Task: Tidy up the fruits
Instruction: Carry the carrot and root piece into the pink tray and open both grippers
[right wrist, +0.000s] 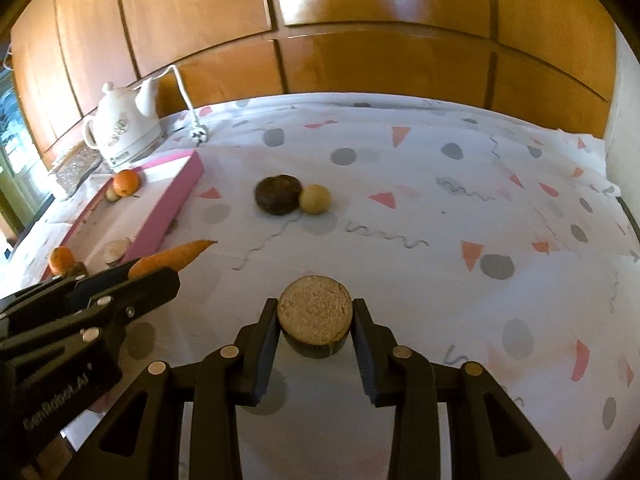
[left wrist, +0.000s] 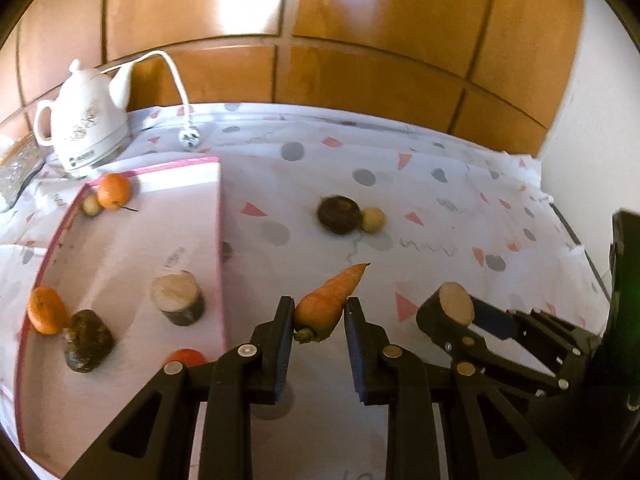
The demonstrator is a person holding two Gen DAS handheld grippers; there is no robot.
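Note:
My left gripper [left wrist: 318, 312] is shut on an orange carrot [left wrist: 330, 300], held above the tablecloth just right of the pink-edged box [left wrist: 120, 248]; the carrot also shows in the right wrist view [right wrist: 168, 258]. My right gripper [right wrist: 316, 316] is shut on a dark-skinned cut root piece [right wrist: 315, 318] with a pale cut face, also visible in the left wrist view [left wrist: 448, 310]. The box holds two mandarins [left wrist: 114, 191] [left wrist: 46, 310], a cut root piece [left wrist: 178, 298], a dark lump [left wrist: 86, 340] and a small pale ball [left wrist: 91, 205].
A dark round fruit [right wrist: 278, 194] and a pale round one [right wrist: 315, 199] touch each other mid-table on the patterned cloth [right wrist: 440, 240]. A white kettle [left wrist: 86, 120] with its cord and plug [left wrist: 188, 138] stands at the back left. Wooden panels line the back.

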